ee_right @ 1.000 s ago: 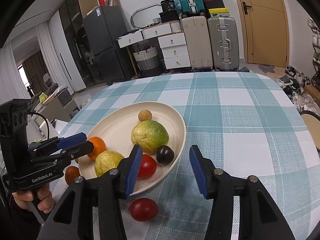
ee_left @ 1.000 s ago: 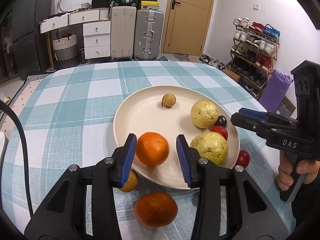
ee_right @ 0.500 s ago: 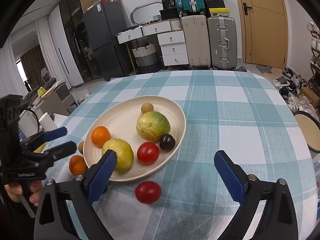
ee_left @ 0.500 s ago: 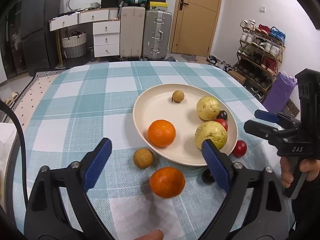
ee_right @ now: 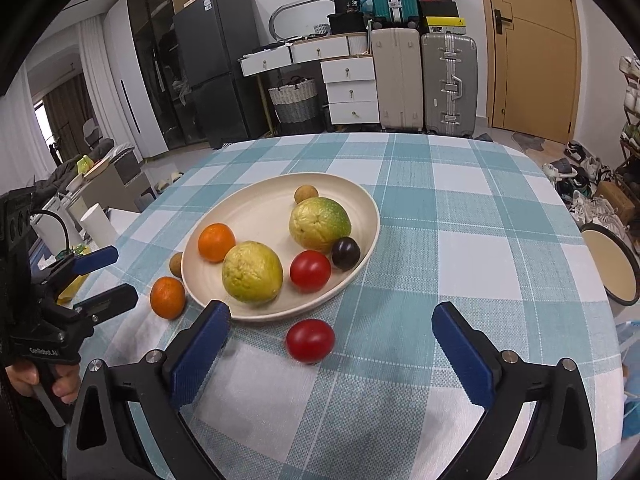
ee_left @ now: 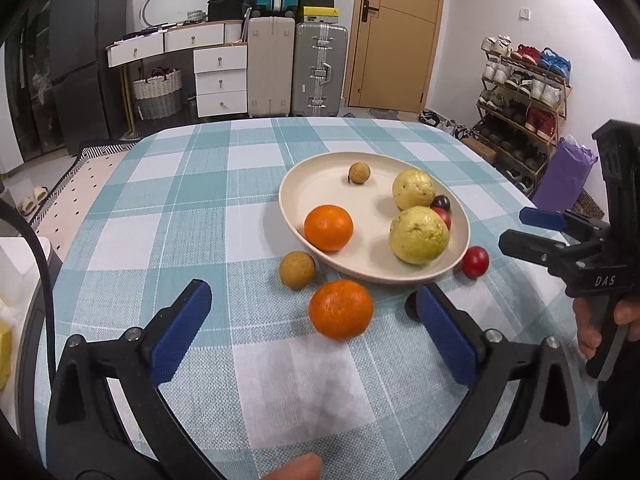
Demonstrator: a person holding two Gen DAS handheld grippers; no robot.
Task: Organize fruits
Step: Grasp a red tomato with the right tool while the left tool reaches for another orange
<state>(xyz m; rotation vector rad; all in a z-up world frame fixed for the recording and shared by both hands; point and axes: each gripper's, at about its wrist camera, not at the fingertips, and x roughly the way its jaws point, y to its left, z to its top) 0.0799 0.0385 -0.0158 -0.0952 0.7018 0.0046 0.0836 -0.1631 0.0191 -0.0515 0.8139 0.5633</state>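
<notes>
A cream plate (ee_left: 320, 184) (ee_right: 260, 216) holds an orange (ee_left: 329, 227), two yellow-green guavas (ee_left: 418, 234), a red tomato (ee_right: 310, 271), a dark plum (ee_right: 345, 253) and a small brown longan (ee_left: 359, 172). On the cloth beside it lie a second orange (ee_left: 341, 309) (ee_right: 167, 297), a brown longan (ee_left: 297, 270), a red tomato (ee_right: 310, 340) (ee_left: 475, 261) and a dark fruit (ee_left: 412, 307) half hidden by my left finger. My left gripper (ee_left: 316, 336) is open and empty, just short of the loose orange. My right gripper (ee_right: 332, 354) is open and empty around the loose tomato.
The round table carries a teal checked cloth (ee_left: 192, 208). A stool (ee_right: 608, 264) stands off the right edge. Suitcases (ee_left: 296, 68), drawers, a fridge and a shoe rack (ee_left: 520, 92) line the room behind.
My left gripper has let go of the orange on the plate, opened wide and pulled back. My right gripper has opened wide and drawn back too.
</notes>
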